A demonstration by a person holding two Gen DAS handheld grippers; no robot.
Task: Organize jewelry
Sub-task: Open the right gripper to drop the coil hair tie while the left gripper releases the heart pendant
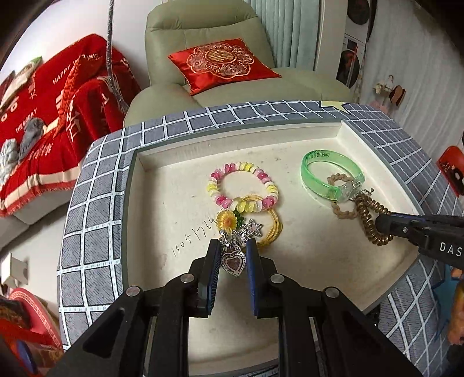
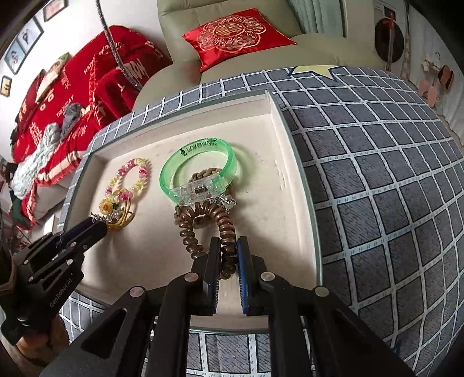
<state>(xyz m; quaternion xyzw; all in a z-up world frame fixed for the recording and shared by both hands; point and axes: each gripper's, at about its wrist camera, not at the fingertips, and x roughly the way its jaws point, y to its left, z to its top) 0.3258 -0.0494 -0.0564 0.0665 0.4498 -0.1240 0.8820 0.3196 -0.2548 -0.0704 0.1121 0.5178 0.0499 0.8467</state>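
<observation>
Silver heart pendant (image 1: pixel 233 263) seen only from left wrist.

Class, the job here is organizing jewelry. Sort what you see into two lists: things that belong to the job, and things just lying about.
Belongs to the job:
- white tray
- beaded bracelet with charms
- green bangle
- brown coil hair tie
- braided cord loop
- left gripper
- right gripper

Lying about:
- red cushion
- armchair
- red blanket
- checked cloth
</observation>
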